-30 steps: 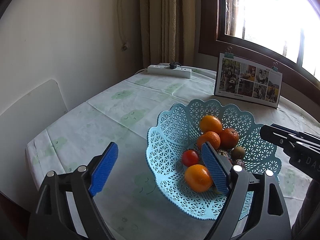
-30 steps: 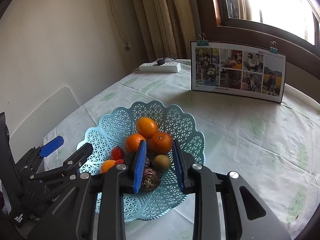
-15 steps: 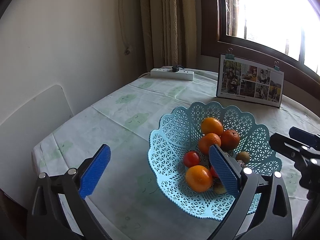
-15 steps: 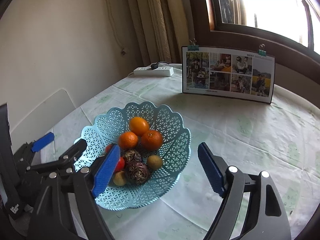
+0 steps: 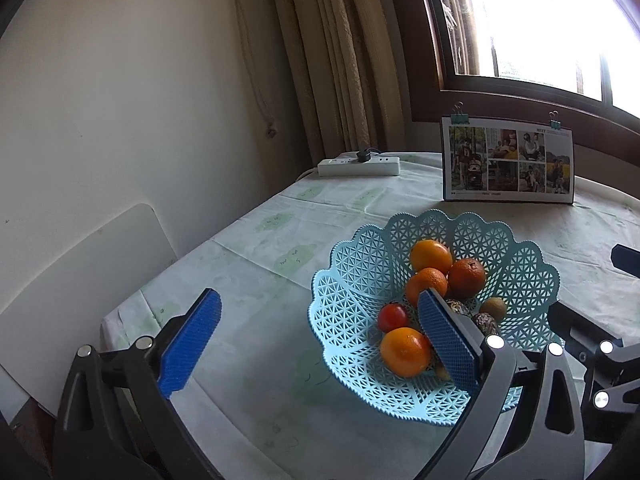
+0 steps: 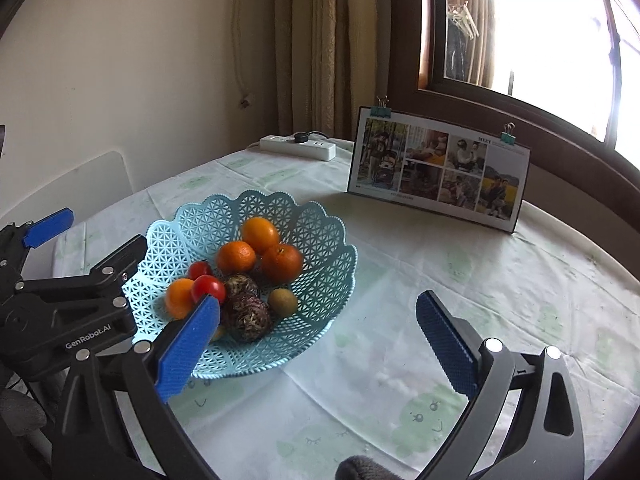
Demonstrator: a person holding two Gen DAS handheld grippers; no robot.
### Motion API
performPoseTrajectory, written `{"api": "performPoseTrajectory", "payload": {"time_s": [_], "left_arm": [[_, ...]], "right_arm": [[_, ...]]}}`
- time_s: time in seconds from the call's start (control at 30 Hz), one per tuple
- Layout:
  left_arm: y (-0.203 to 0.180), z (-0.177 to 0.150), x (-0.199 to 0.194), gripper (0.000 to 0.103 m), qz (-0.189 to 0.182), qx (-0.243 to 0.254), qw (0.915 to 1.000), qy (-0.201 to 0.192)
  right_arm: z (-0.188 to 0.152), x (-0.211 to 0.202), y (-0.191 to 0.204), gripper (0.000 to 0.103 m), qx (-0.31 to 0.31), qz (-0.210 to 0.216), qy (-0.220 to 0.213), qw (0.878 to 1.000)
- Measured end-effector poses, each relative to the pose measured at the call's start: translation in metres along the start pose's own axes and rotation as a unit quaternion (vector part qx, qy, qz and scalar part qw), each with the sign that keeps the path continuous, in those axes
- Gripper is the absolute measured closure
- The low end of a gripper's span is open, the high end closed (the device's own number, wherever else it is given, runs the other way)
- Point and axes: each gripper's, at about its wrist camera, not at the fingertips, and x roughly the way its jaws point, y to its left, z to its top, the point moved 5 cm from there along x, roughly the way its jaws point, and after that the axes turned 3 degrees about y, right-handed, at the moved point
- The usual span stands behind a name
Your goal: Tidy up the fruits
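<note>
Cream walls, tan curtains (image 6: 316, 44) and a dark-framed window (image 6: 532, 32) close off the far side of a counter (image 6: 440, 280) spread with a pale cloth printed with small green faces. Largest on it is a light blue lattice basket (image 6: 320, 240) with a scalloped rim, sitting toward the left of the right wrist view and holding all the fruit in sight. Behind it, well apart, a photo board (image 6: 440, 172) stands upright with a clip at each top corner, and a white power strip (image 6: 298, 147) lies near the wall. Both claws are empty with fingers spread wide: the left claw (image 5: 320, 344) hangs beside the basket's near left rim, its right finger lying across the basket from the camera's angle, and the right claw (image 6: 320, 340) hovers over the cloth at the near right rim. Inside the basket, three oranges (image 6: 260, 234) cluster at the back, a fourth orange (image 6: 178, 298) lies at the front left, two dark scaly fruits (image 6: 248, 314) touch in the middle, two red tomatoes (image 6: 208, 287) lie beside them, and a small brown kiwi (image 6: 283, 301) rests to the right.
</note>
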Motion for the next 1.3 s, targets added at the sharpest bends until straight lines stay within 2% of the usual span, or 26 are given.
{"api": "performPoseTrajectory", "payload": {"time_s": [0.3, 0.67, 0.93, 1.3], "left_arm": [[-0.003, -0.009, -0.008, 0.003, 0.018, 0.012, 0.9998, 0.0], [-0.007, -0.011, -0.011, 0.003, 0.058, 0.05, 0.997, -0.012], [-0.01, -0.013, -0.008, 0.003, 0.059, 0.058, 0.9965, -0.007], [-0.011, -0.013, -0.006, 0.003, 0.057, 0.058, 0.9967, -0.005]], "right_arm": [[-0.007, 0.008, -0.004, 0.005, 0.016, 0.017, 0.028, 0.999], [-0.014, 0.012, 0.006, 0.005, -0.012, 0.0, 0.042, 0.999], [-0.013, 0.011, 0.007, 0.005, -0.025, -0.017, 0.039, 0.999], [-0.014, 0.011, 0.01, 0.005, -0.033, -0.013, 0.042, 0.998]]}}
